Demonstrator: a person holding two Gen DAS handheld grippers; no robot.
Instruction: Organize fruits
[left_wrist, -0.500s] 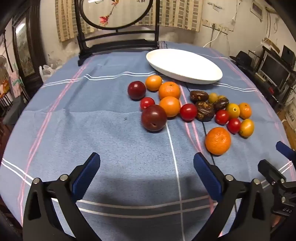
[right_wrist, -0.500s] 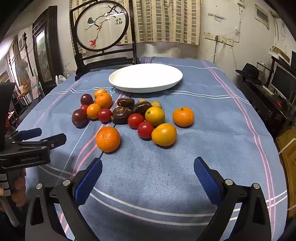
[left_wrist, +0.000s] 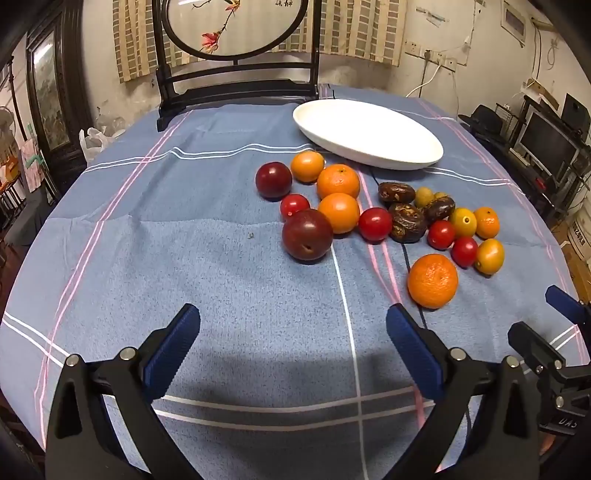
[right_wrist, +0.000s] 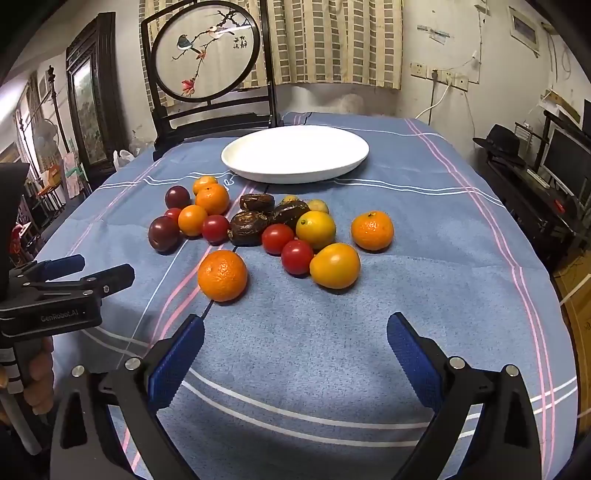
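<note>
While both pairs of tongs hover low over the desk (right_wrist: 424, 229), we see the left tongs (left_wrist: 293, 349) with jaws spread wide and gripping nothing, and the right tongs (right_wrist: 295, 350) likewise apart and empty. Ahead of the right tongs, the fruits lie in a loose cluster on the blue striped cloth: the nearest mandarin (right_wrist: 222, 275) sits just beyond its left finger, a yellow tomato (right_wrist: 335, 265) farther ahead beside two red tomatoes. Ahead of the left tongs we note a dark plum (left_wrist: 307, 233), with the same mandarin (left_wrist: 432, 280) just beyond its right finger. The white plate (right_wrist: 295, 153) lies beyond the cluster, bare.
</note>
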